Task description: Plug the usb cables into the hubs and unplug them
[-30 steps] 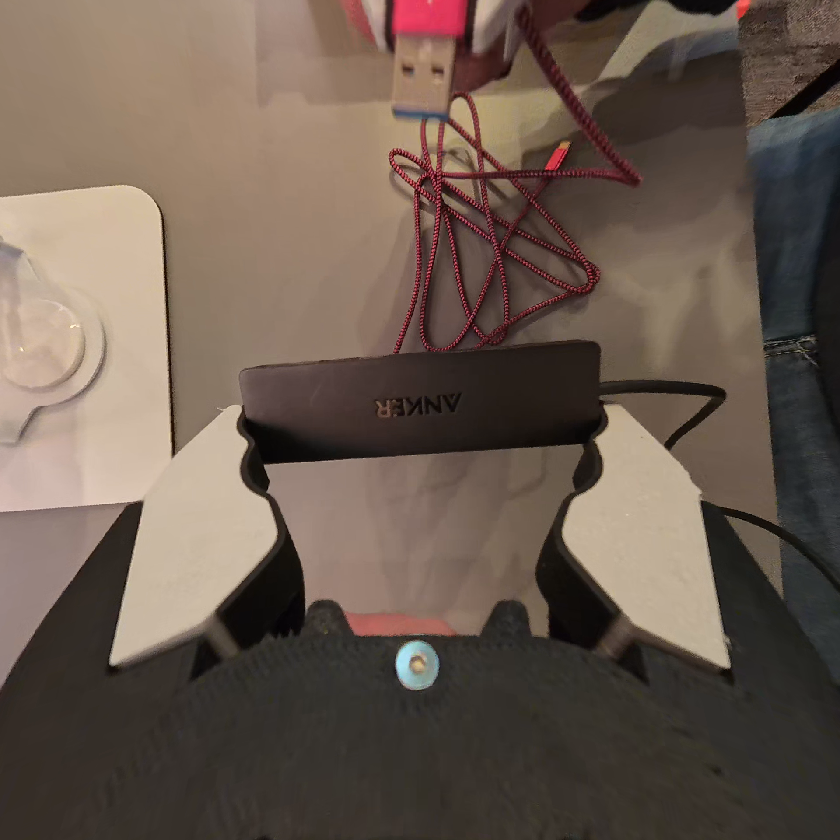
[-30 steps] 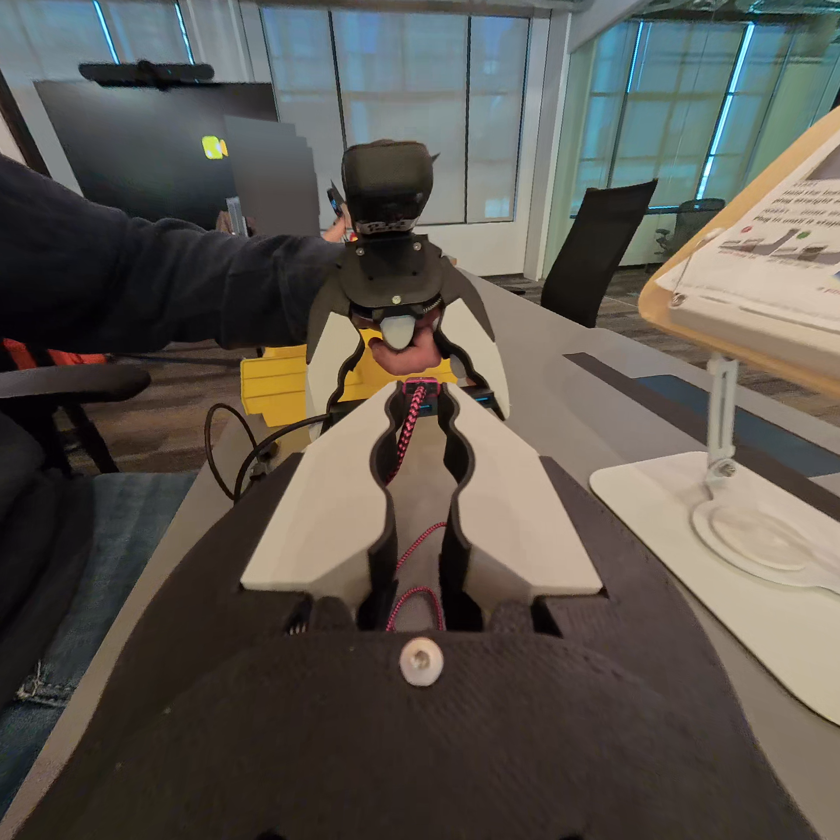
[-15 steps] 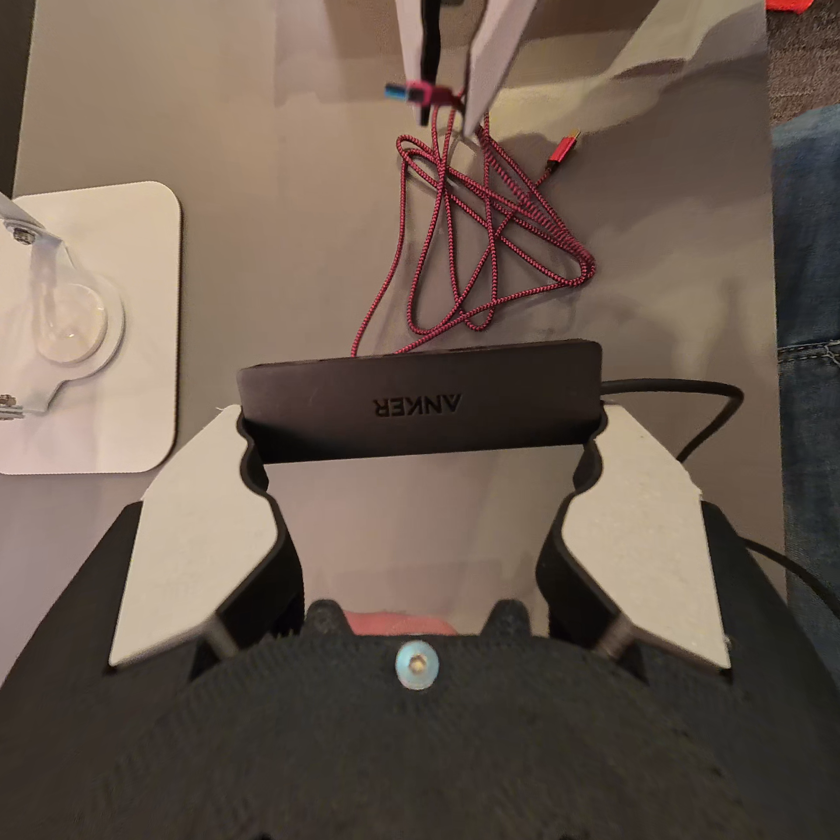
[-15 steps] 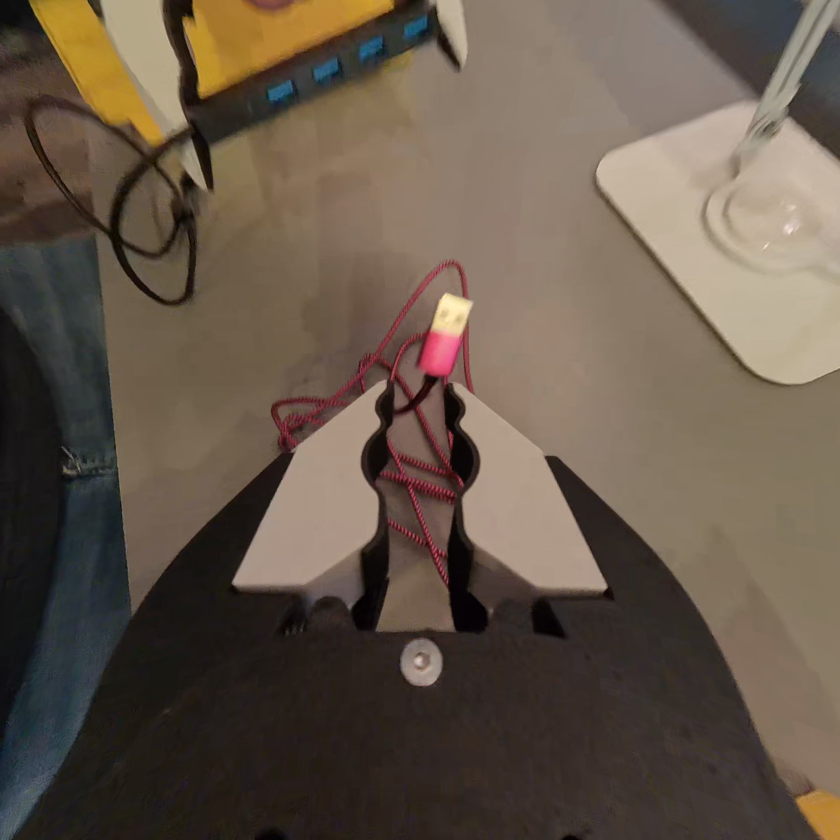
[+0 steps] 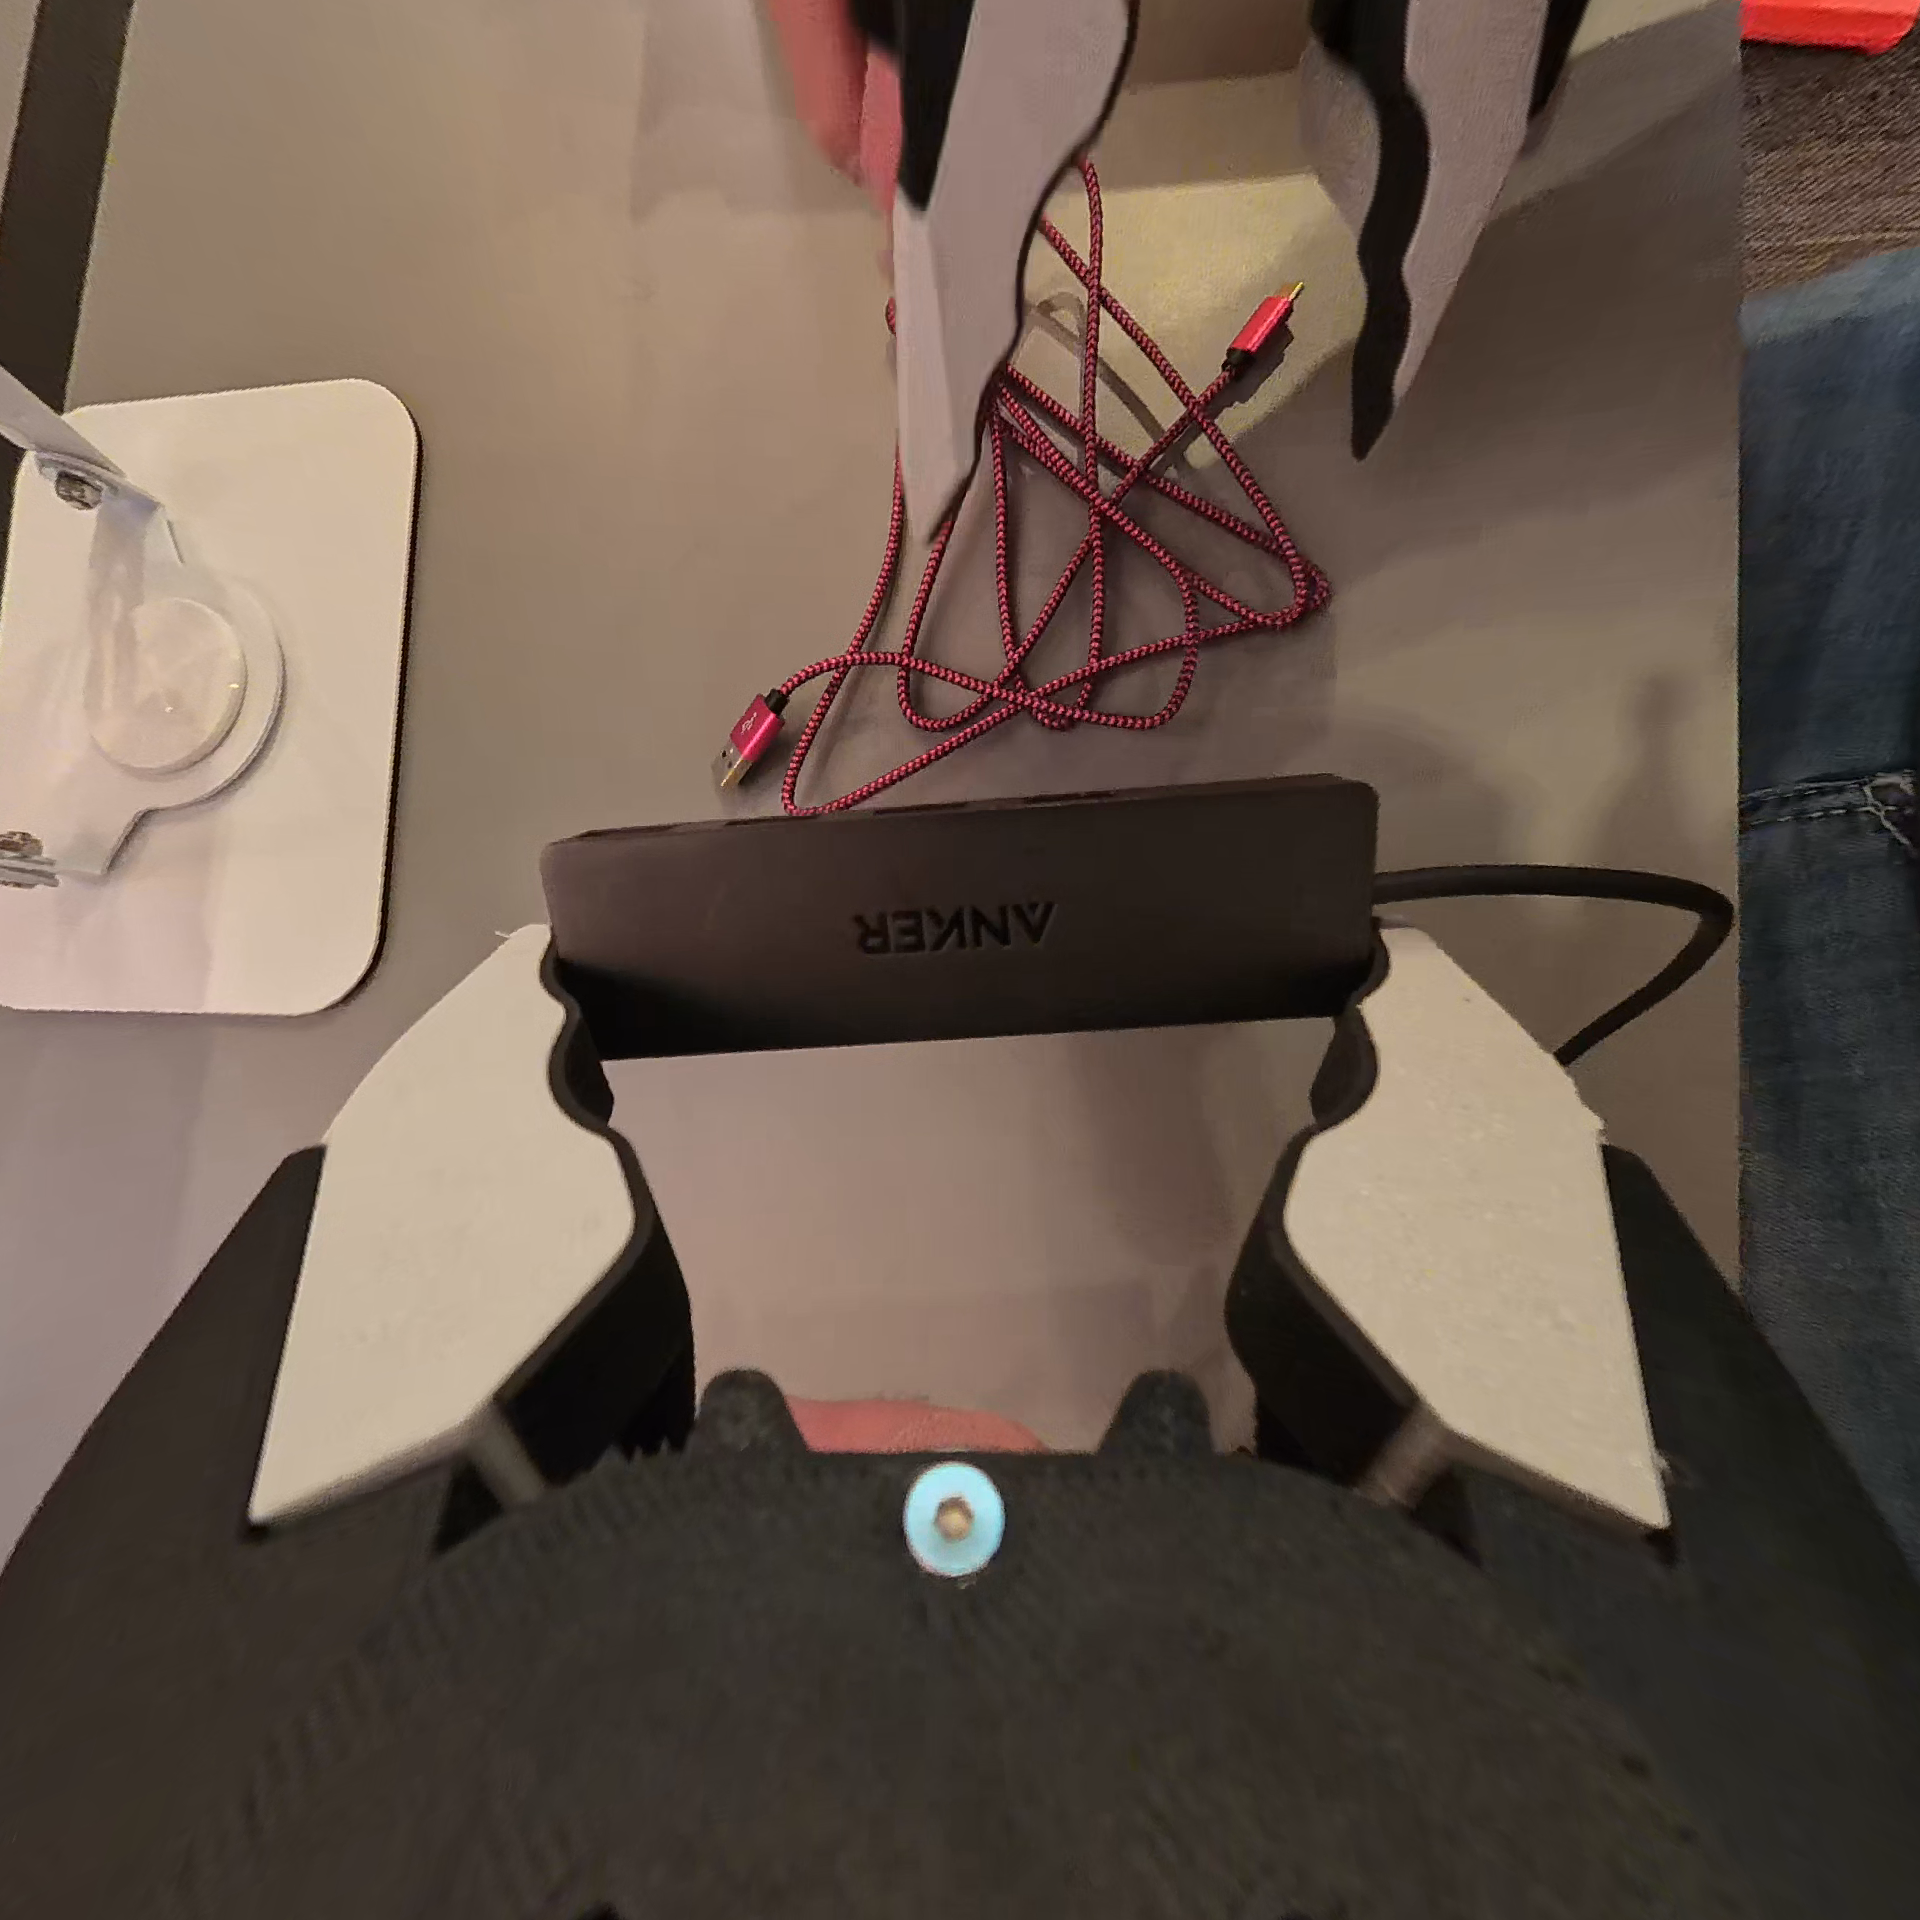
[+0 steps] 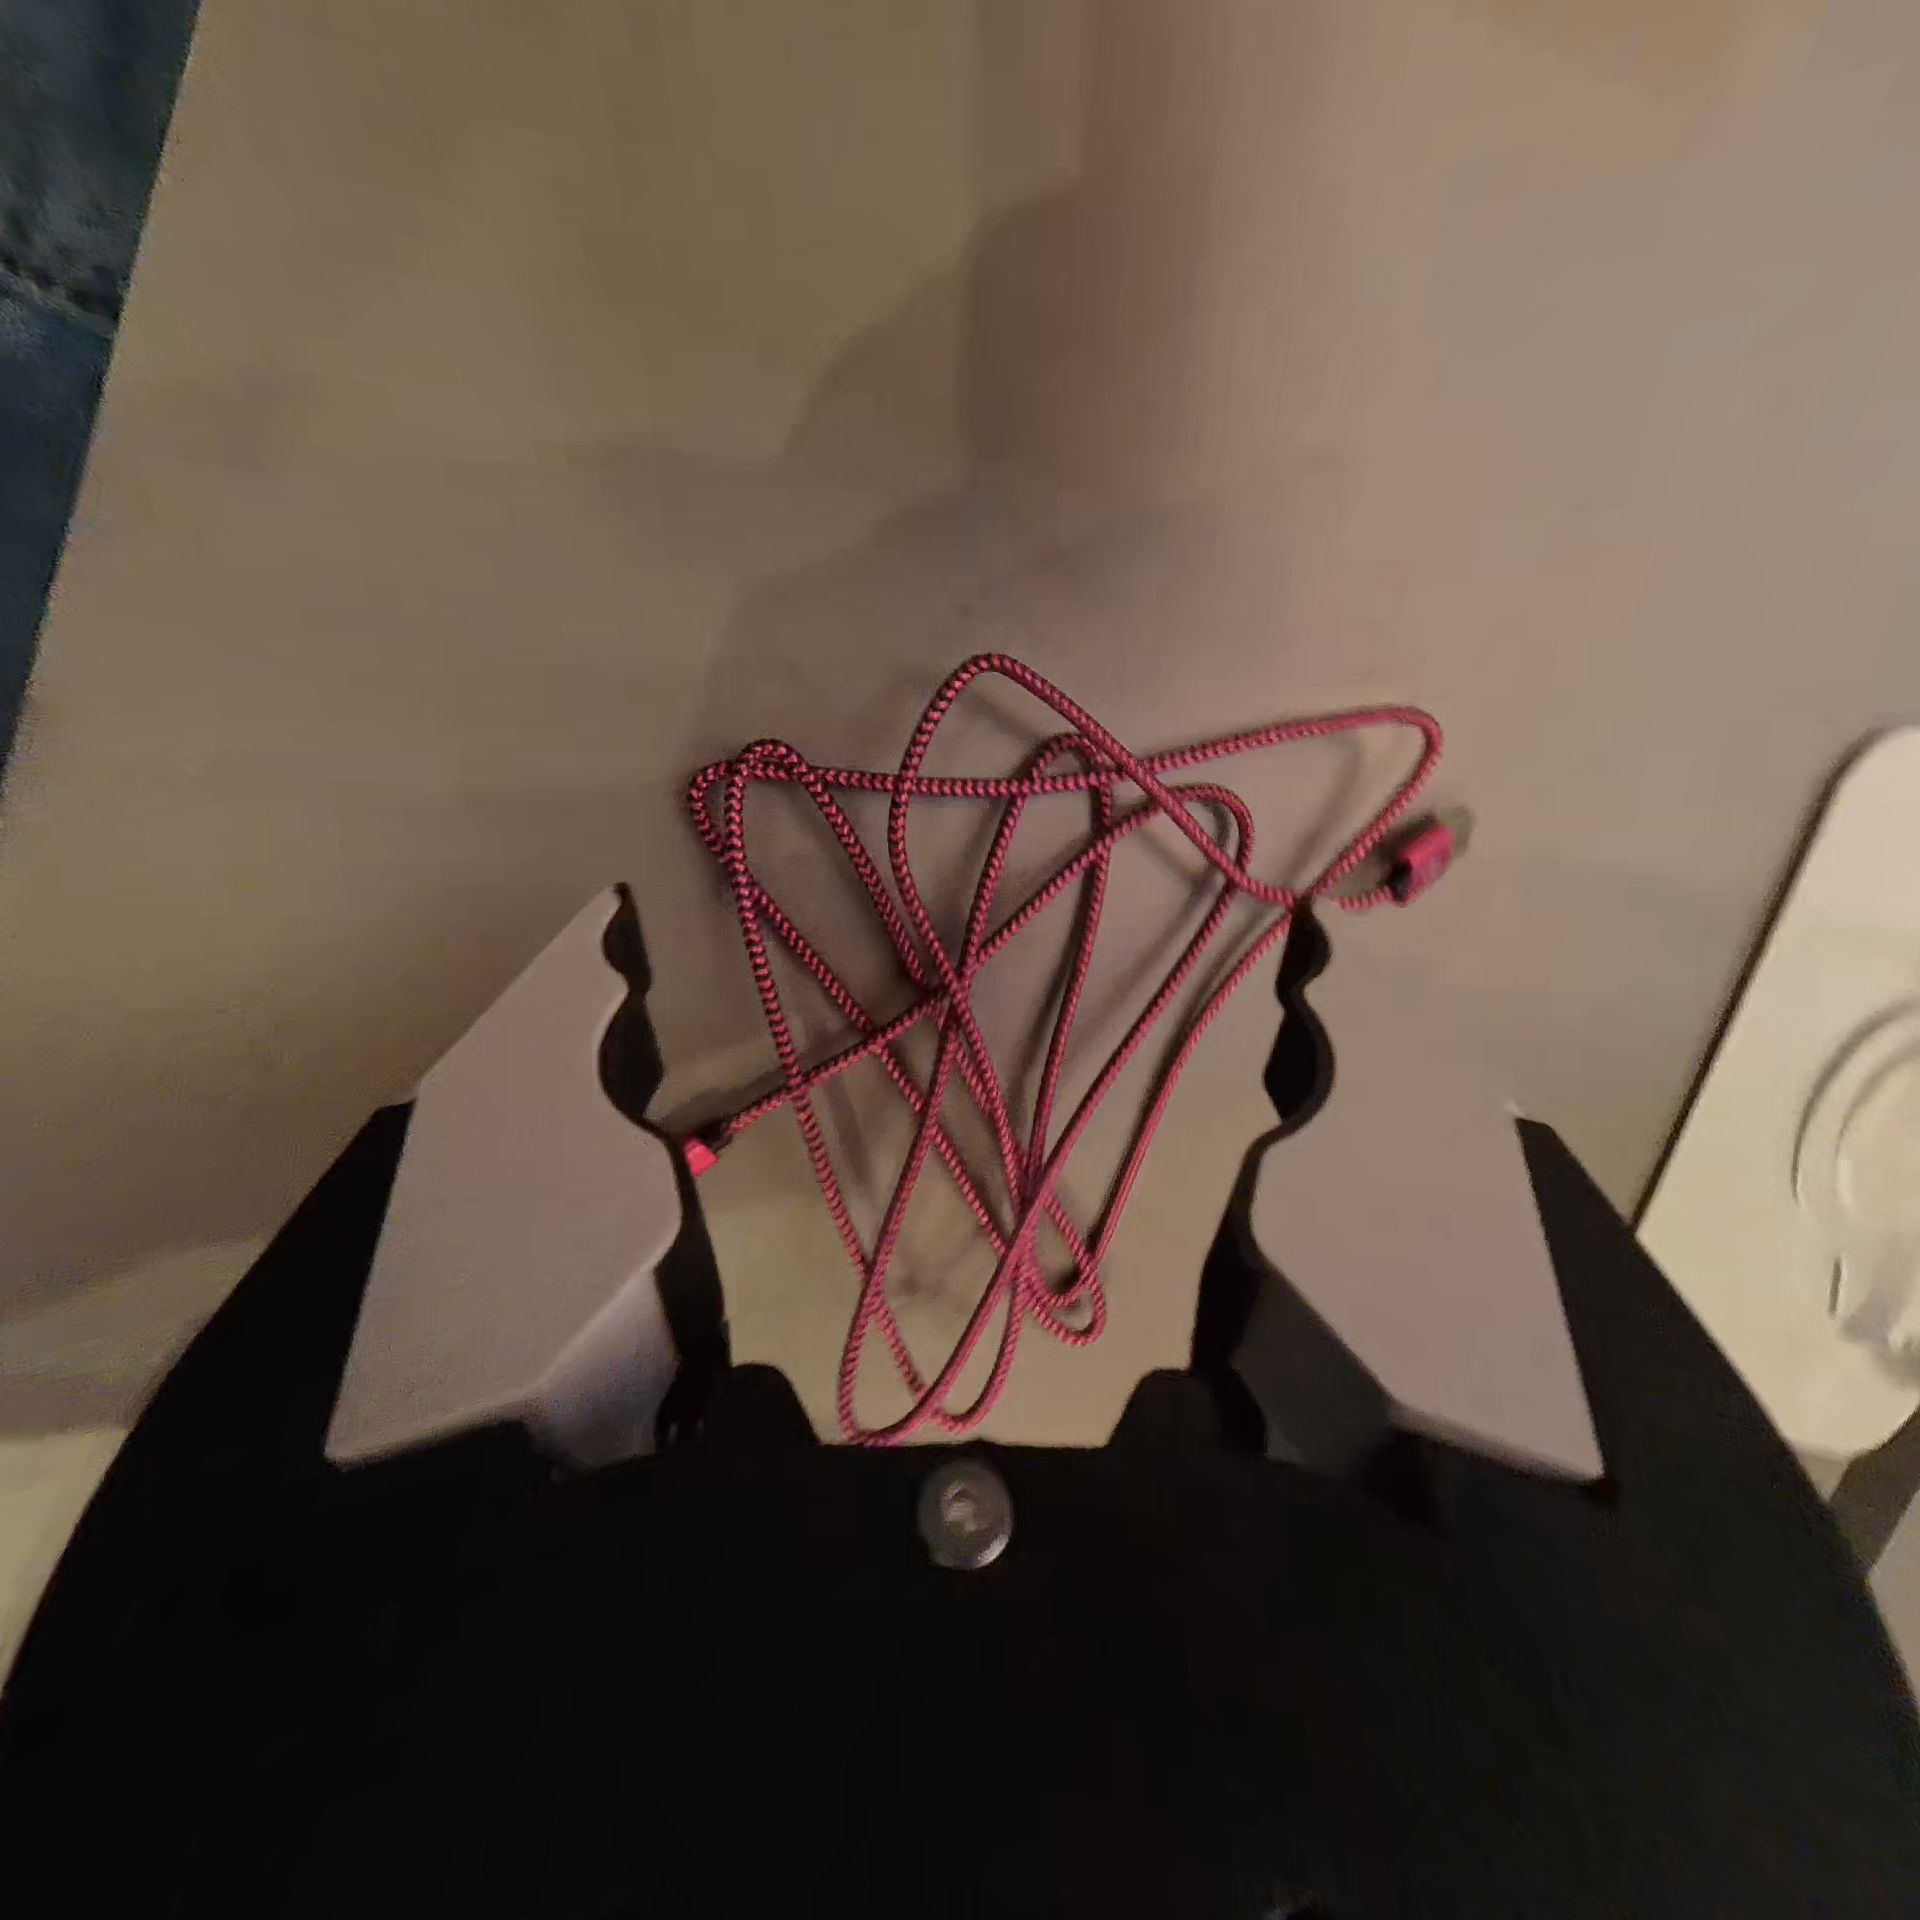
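My left gripper is shut on a black USB hub, gripping its two short ends and holding it level over the grey table. A red braided USB cable lies loose in a tangle on the table beyond the hub. Its larger plug lies just beyond the hub's far edge, and its small plug lies farther off. My right gripper is open and empty, hovering over the cable. It also shows at the top of the left wrist view.
A white stand base with a clear foot sits left of the hub; it shows in the right wrist view too. The hub's black lead runs off to the right. A leg in jeans is past the table's right edge.
My right gripper has opened and let go of the cable's larger plug, which now lies on the table near the hub. The left gripper still holds the hub in place.
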### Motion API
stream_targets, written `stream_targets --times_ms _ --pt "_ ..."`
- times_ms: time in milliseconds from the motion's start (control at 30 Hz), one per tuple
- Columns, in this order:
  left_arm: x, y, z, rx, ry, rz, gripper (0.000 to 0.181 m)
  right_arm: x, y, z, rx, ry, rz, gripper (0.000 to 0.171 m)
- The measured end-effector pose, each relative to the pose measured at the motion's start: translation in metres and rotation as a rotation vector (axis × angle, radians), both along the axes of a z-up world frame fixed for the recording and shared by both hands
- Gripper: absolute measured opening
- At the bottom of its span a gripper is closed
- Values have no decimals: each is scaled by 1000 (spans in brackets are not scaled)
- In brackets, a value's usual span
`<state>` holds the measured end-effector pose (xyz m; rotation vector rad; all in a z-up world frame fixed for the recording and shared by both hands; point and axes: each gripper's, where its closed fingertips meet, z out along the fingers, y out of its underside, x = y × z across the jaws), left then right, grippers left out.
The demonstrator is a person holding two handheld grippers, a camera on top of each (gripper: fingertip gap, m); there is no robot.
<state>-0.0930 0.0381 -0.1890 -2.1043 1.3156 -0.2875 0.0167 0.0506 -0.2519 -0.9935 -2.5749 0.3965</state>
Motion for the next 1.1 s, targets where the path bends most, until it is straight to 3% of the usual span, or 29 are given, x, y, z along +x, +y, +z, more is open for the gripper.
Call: stream_targets --times_ms 167,267,467,767,900,1100 --pt "1 -7 2 15 -13 13 132 -13 -3 -35 29 -141 157 150" --pt "2 -9 1 16 -28 17 132 -20 5 -41 -6 -177 145 150" --pt "-1 -8 -6 -5 -35 16 132 -12 22 -41 -111 -216 24 115" --pt "-2 -8 -4 -1 -25 23 132 -5 39 -33 -161 -167 -107 28" --pt "-2 -7 -2 7 -24 28 132 -1 37 -33 -178 -119 -147 8" --pt "-2 -6 0 17 -17 33 132 -1 41 -13 -166 -2 -217 3"
